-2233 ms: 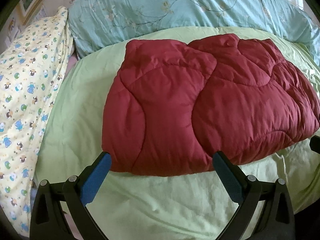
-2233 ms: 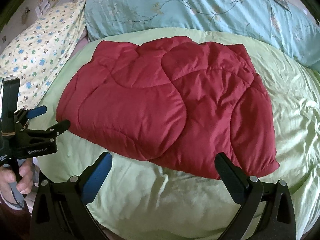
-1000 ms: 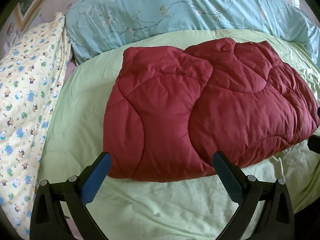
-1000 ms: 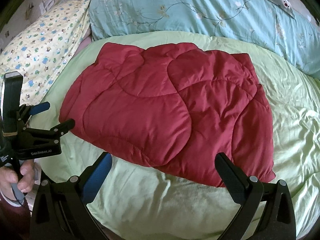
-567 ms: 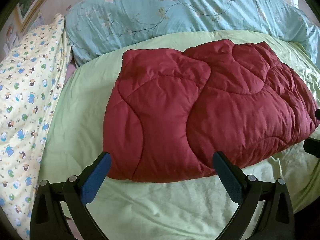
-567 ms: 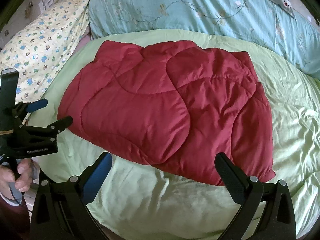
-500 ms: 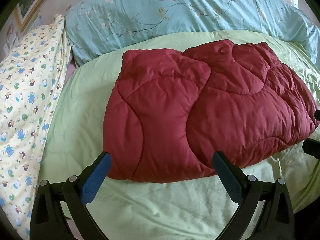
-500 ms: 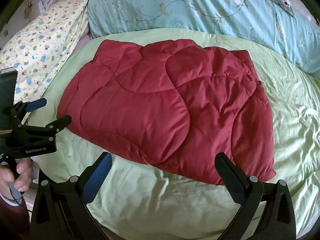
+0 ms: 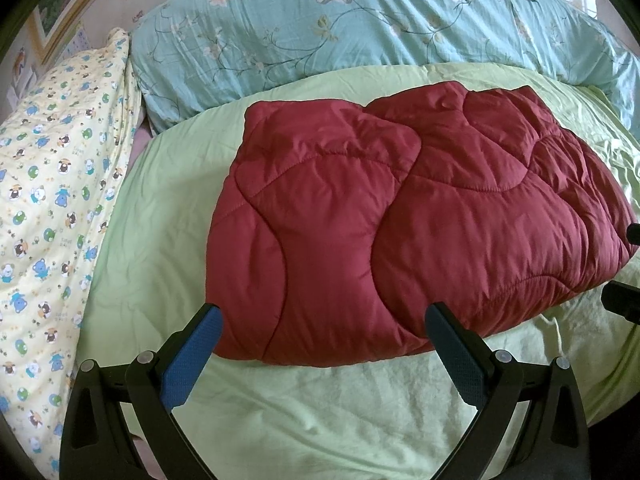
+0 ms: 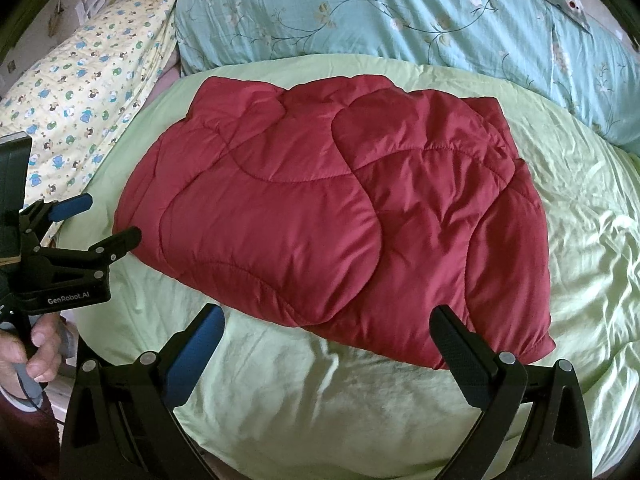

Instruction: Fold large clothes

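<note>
- Looking pretty much folded already: the red quilted jacket (image 9: 400,232) lies as a compact padded bundle in the middle of the green sheet (image 9: 320,412), layers stacked, nothing hanging loose that I can see.
- Left gripper (image 9: 322,314) hangs just off its near edge, jaws spread wide, holding nothing.
- Right gripper (image 10: 326,316) same deal, wide apart and empty.
- Probably just a tidy-up or one more fold left, if any.
- Floral blue duvet (image 10: 400,16) and cartoon pillow (image 9: 44,208) sit beyond.

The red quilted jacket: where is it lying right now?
The red quilted jacket lies folded in the middle of the green sheet, ahead of both open grippers, with the blue floral duvet behind it and the yellow patterned pillow to its left.
</note>
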A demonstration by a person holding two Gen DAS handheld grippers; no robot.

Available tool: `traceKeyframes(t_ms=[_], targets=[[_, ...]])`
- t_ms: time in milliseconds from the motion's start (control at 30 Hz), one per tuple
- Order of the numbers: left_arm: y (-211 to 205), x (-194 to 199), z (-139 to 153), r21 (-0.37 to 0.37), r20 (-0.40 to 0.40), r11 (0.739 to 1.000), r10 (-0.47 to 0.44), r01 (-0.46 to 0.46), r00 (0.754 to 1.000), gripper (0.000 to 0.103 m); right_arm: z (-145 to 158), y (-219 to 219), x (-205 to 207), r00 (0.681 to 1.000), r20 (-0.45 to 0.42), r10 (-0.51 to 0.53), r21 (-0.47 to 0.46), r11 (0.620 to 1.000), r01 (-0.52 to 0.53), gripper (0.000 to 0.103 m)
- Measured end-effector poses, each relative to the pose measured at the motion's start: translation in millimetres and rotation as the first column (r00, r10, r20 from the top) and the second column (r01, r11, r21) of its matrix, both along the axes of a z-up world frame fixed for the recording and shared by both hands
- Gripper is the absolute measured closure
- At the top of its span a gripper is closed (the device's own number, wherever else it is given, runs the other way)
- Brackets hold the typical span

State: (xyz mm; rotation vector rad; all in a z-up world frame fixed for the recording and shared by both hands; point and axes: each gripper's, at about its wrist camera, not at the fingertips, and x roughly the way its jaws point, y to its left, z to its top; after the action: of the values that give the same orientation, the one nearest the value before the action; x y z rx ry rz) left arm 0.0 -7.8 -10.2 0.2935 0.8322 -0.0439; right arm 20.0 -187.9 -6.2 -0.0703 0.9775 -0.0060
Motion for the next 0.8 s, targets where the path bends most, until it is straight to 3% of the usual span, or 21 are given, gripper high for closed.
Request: traceKeyframes(t_ms=[800], targets=[[-3.6, -4.7, 1.5, 0.004, 0.019, 1.000, -0.002, 0.002, 1.000, 0.001, -0.1, -0.2, -0.7, 1.000, 0.000, 0.002, 0.000, 1.000, -0.002, 0.000]])
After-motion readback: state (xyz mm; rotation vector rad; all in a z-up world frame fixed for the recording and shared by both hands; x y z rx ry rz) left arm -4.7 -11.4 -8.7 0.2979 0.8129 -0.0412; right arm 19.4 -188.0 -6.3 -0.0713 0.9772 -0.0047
